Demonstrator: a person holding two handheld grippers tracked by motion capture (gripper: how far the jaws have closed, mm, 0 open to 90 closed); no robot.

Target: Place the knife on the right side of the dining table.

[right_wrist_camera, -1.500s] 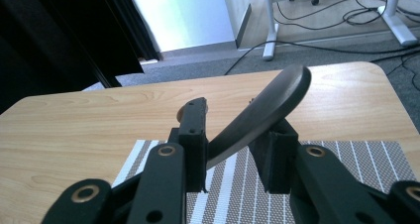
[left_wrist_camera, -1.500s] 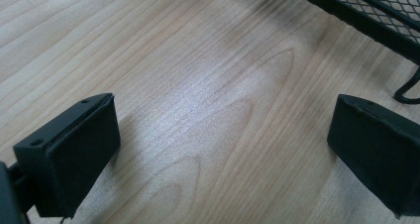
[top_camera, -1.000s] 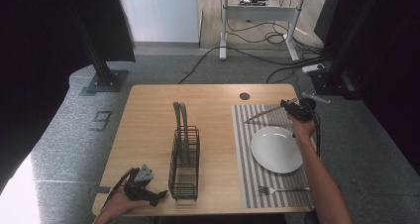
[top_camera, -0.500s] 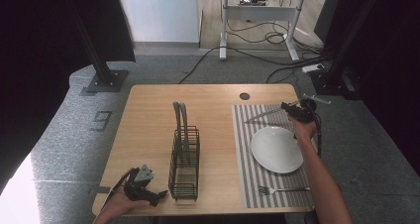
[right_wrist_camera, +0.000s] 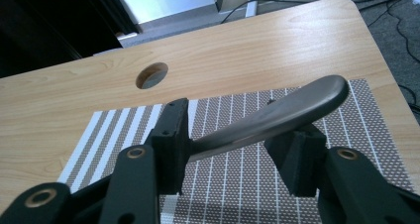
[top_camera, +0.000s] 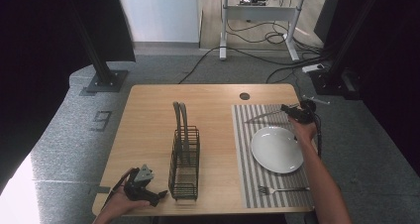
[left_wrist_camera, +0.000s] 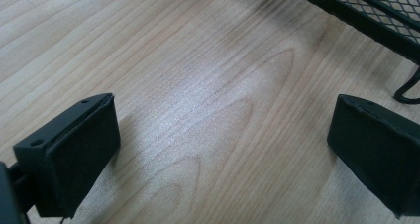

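Note:
A metal utensil [right_wrist_camera: 297, 102] with a curved handle lies across the jaws of my right gripper [right_wrist_camera: 235, 144], above the striped placemat [right_wrist_camera: 237, 184]. It leans on the left jaw and rests over the right one. The jaws have just been opening and the pads stand apart from it. In the high view the right gripper [top_camera: 288, 110] is at the mat's far right corner, and the utensil [top_camera: 262, 117] points left from it. My left gripper [top_camera: 154, 196] rests on the table's near left, wide open over bare wood [left_wrist_camera: 223, 144].
A black wire rack [top_camera: 184, 162] stands mid-table just right of the left gripper; its corner [left_wrist_camera: 376, 16] is close. On the placemat [top_camera: 245, 149] lie a white plate [top_camera: 276, 148] and a fork [top_camera: 280, 189]. A cable hole [top_camera: 244, 96] is in the table's far side.

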